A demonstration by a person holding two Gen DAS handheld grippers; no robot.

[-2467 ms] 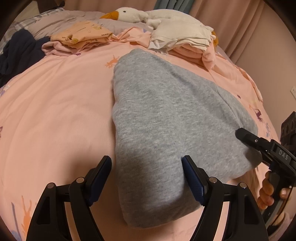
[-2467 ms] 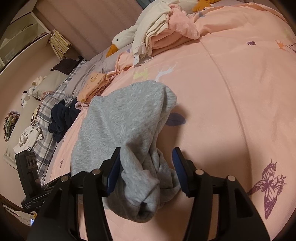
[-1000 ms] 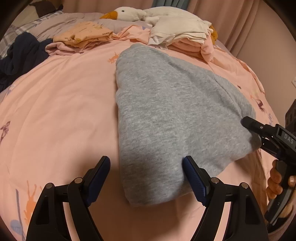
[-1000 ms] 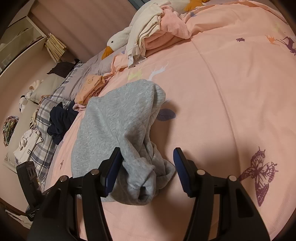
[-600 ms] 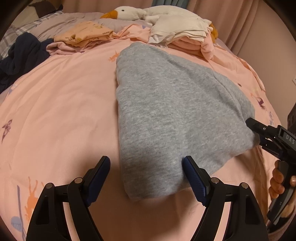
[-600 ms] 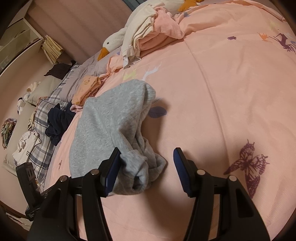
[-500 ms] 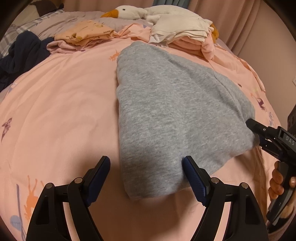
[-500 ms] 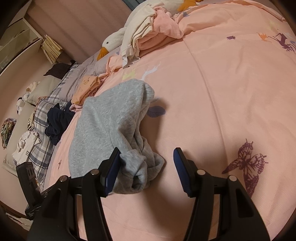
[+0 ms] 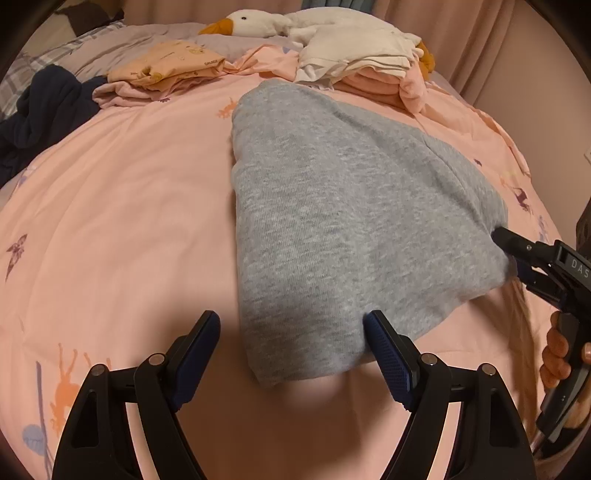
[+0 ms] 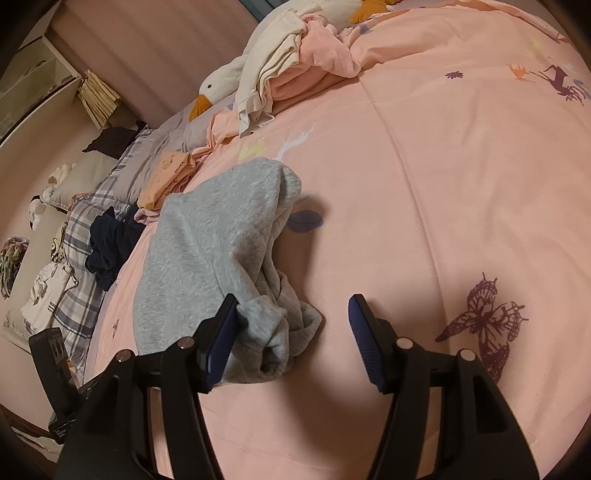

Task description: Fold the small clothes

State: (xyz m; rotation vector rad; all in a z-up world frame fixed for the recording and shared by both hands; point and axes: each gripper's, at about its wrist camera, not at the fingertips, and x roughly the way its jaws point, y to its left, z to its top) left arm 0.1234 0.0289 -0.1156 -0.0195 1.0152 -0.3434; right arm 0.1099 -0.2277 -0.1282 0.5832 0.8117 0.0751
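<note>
A grey knit garment [image 9: 351,221] lies folded lengthwise on the pink duvet [image 9: 110,221]. My left gripper [image 9: 291,321] stands open over its near corner, and the pads do not press the cloth. My right gripper [image 9: 517,251], held by a hand, is at the garment's right end. In the right wrist view the right gripper [image 10: 292,301] has its jaws opening. The garment's [image 10: 207,251] bunched end lies between them, against the left finger [image 10: 221,332] and clear of the right one. The left gripper's body [image 10: 55,369] shows at the lower left.
At the far side lie a goose plush [image 9: 258,22], a cream and pink clothes pile [image 9: 354,48] and a folded orange garment [image 9: 173,62]. A navy garment [image 9: 44,107] lies at the left on plaid bedding [image 10: 77,236]. The duvet [image 10: 461,184] spreads bare to the right.
The garment's near edge has drawn back a little from my left gripper. In the right wrist view the jaws stand slightly wider and the bunched end has slid toward the left finger.
</note>
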